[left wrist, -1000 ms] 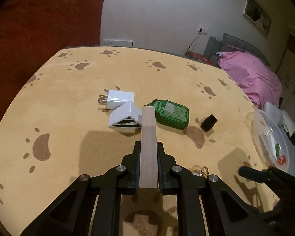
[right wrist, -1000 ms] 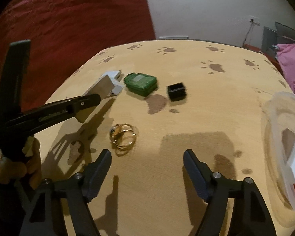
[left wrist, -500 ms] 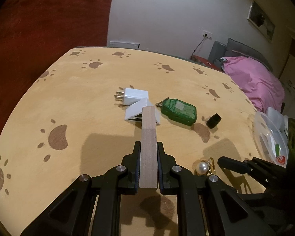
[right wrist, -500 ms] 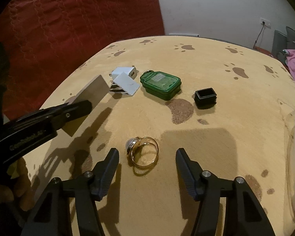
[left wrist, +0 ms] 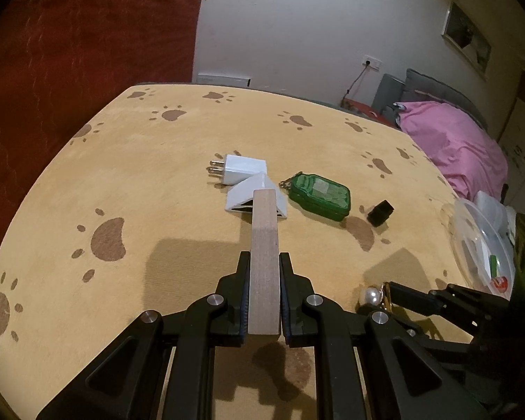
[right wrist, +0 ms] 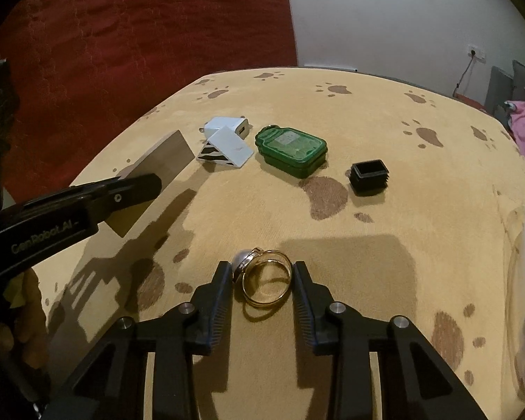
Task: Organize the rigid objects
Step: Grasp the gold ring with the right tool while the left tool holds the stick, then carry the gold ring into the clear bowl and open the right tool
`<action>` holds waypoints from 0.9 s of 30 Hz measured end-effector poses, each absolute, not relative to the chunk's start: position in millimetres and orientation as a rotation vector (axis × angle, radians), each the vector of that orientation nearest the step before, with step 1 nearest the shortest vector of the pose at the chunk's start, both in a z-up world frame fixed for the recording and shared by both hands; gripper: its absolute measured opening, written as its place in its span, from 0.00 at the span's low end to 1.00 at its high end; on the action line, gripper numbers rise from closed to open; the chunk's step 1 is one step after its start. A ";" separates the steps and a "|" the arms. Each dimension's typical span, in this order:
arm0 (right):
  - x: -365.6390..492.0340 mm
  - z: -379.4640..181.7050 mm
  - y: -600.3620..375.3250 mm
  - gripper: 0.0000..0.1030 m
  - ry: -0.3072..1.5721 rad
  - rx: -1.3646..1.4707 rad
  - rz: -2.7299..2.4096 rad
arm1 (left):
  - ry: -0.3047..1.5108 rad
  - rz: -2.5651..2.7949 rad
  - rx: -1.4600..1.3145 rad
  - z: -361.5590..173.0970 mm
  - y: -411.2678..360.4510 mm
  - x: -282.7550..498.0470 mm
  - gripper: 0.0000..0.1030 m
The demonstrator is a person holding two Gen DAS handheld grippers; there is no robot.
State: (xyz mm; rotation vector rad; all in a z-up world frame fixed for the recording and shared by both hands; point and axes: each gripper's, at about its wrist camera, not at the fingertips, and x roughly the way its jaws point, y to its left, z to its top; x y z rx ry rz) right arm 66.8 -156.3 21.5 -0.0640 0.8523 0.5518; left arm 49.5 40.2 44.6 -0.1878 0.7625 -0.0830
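Note:
A gold ring with a pearl (right wrist: pixel 266 281) lies on the paw-print tablecloth (right wrist: pixel 385 273). My right gripper (right wrist: pixel 261 267) is low over it. Its jaws are closing, and both pads touch the ring's sides. In the left wrist view the pearl of the ring (left wrist: pixel 370 295) shows beside a right fingertip (left wrist: pixel 402 292). My left gripper (left wrist: pixel 264 262) is shut on a thin wooden block (left wrist: pixel 264 245), held edge-up above the cloth. From the right wrist view that block (right wrist: pixel 164 161) hangs at the left.
Beyond the grippers lie a white charger plug (left wrist: pixel 243 168), a white striped wedge (left wrist: pixel 243 197), a green case (left wrist: pixel 320 196) and a black square cap (left wrist: pixel 381 212). A clear plastic container (left wrist: pixel 472 245) stands at the right table edge. A person's hand (right wrist: pixel 21 311) holds the left gripper.
The right gripper's fingers have come in from wide apart to touch the ring, and it has moved forward over it. The left gripper keeps its grip on the block.

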 end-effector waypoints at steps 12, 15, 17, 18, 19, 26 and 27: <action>54.7 36.2 -201.8 0.37 0.807 0.027 0.483 | 0.758 -0.108 -0.154 51.5 14.6 44.3 0.14; 51.4 39.8 -215.1 0.37 0.791 0.046 0.457 | 0.757 -0.112 -0.142 52.6 8.3 43.0 0.14; 49.2 41.8 -224.4 0.37 0.782 0.062 0.440 | 0.755 -0.111 -0.130 53.4 3.5 42.1 0.14; 48.6 42.5 -228.2 0.37 0.779 0.067 0.434 | 0.755 -0.112 -0.128 53.4 1.9 41.9 0.14; 48.4 43.2 -231.9 0.37 0.774 0.071 0.428 | 0.755 -0.115 -0.125 53.6 -0.2 41.7 0.14; 45.1 47.1 -258.3 0.37 0.751 0.110 0.379 | 0.754 -0.127 -0.100 55.3 -14.4 40.7 0.14; 44.7 48.2 -262.7 0.37 0.746 0.117 0.370 | 0.752 -0.127 -0.096 55.6 -15.8 40.4 0.14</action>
